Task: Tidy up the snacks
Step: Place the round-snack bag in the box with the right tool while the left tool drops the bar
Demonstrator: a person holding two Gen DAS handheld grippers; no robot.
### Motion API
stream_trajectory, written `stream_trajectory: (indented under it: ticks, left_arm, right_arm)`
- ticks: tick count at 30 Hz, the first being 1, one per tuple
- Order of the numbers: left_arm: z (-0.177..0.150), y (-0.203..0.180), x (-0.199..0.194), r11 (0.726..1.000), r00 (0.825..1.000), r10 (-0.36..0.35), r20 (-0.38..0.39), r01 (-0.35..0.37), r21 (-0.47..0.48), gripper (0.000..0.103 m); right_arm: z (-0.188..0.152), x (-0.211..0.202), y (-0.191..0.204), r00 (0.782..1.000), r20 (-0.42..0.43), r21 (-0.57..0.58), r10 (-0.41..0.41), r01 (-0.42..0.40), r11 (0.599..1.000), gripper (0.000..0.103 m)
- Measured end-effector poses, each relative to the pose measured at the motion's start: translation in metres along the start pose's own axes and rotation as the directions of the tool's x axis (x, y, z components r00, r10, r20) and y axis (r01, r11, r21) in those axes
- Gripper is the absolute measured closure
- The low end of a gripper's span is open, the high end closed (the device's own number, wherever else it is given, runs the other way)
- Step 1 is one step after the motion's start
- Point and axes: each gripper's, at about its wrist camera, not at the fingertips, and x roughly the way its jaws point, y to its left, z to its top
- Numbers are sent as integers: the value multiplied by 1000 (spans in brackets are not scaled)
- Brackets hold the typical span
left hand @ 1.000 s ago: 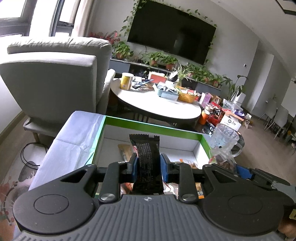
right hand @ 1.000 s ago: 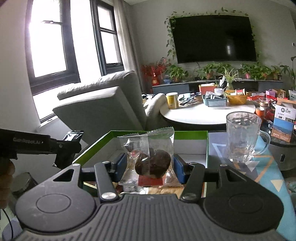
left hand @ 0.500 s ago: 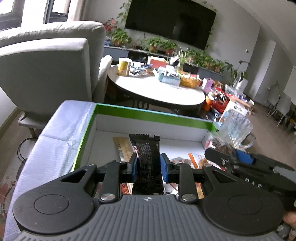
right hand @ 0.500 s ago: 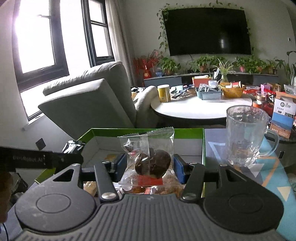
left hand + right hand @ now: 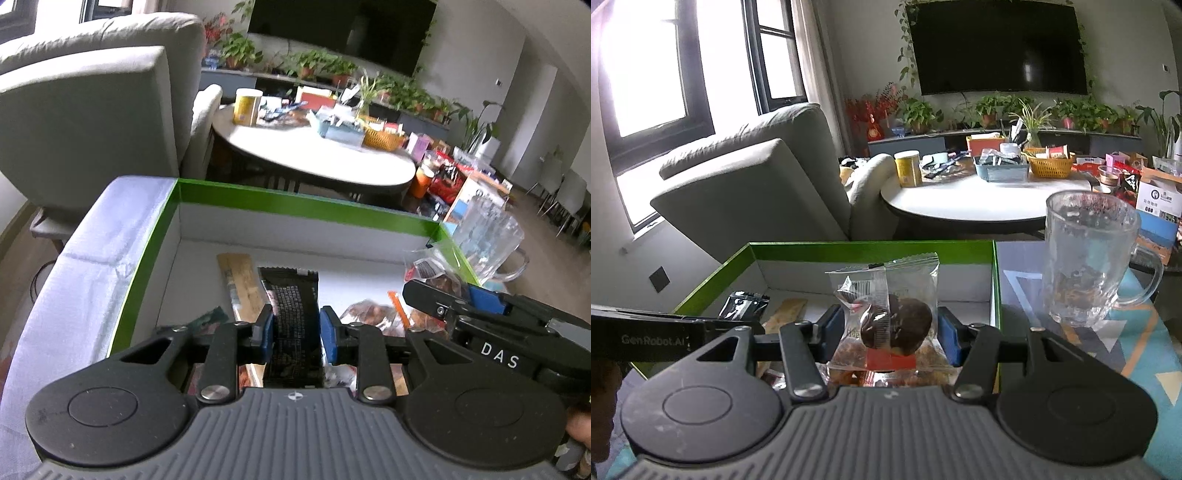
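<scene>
A green-rimmed box [image 5: 295, 203] with a white inside holds several snack packets. My left gripper [image 5: 296, 332] is shut on a black snack bar [image 5: 291, 306] and holds it over the box's left half, beside a tan bar [image 5: 238, 284] on the floor of the box. My right gripper [image 5: 890, 332] is shut on a clear packet with a dark round cake [image 5: 894, 317] and holds it over the box's right part [image 5: 871, 251]. The right gripper also shows in the left wrist view [image 5: 480, 325], and the black bar shows in the right wrist view [image 5: 742, 304].
A glass mug [image 5: 1089, 262] stands on the patterned cloth just right of the box. A grey armchair [image 5: 757, 184] is behind left. A round white table [image 5: 979, 199] with clutter is beyond the box. A pale cloth [image 5: 85, 258] covers the surface left of the box.
Both grippers have come down and forward over the box, each still holding its snack. The box's inside shows more fully now.
</scene>
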Motion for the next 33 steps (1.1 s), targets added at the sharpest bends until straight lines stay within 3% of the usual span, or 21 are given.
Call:
stream_trajectory:
  ticks: [4, 21, 27, 33]
  left_arm:
    - [-1, 1, -2, 1000, 1000, 11, -7, -11, 2, 69]
    - [-24, 22, -56, 998, 998, 55, 33, -54, -34, 65]
    - [-44, 16, -84, 998, 995, 53, 82, -56, 35, 62]
    - [-57, 20, -97, 999, 997, 51, 54, -52, 9, 61]
  right_arm:
    - [0, -1, 0, 1000, 1, 4, 5, -5, 1000, 44]
    - [-16, -22, 6, 999, -24, 14, 37, -37, 999, 44]
    - [-22, -35, 9, 998, -25, 9, 49, -49, 999, 44]
    - [-26, -50, 10, 999, 5, 21, 48, -48, 999, 44]
